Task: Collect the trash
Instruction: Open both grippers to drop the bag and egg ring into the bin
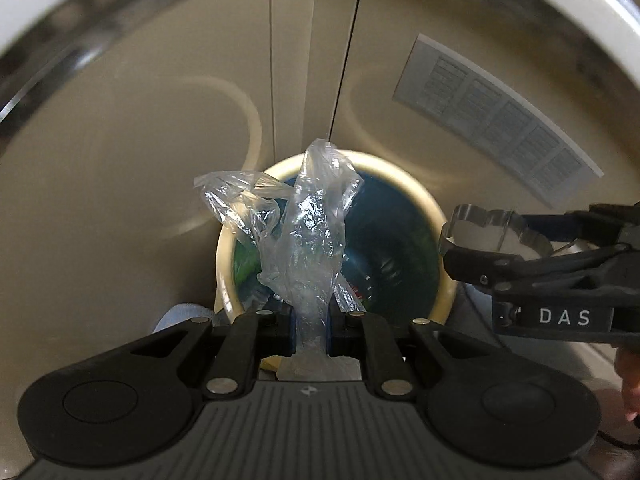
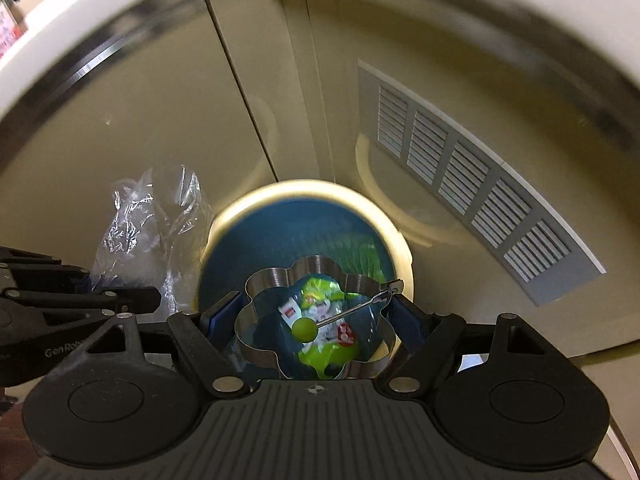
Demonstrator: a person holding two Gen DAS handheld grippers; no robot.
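Note:
A round bin with a cream rim and a blue liner stands on the floor below both grippers. Green and white wrappers lie inside it. My left gripper is shut on a crumpled clear plastic bag, held over the bin's left half. In the right wrist view that bag hangs left of the bin beside the left gripper. My right gripper is shut on a flower-shaped metal ring with a wire handle and green knob, above the bin's opening.
Beige cabinet doors rise behind the bin, with a grey vent grille at the right. A white counter edge with a metal strip curves overhead. A pale blue cloth lies left of the bin. A person's fingers show at the right edge.

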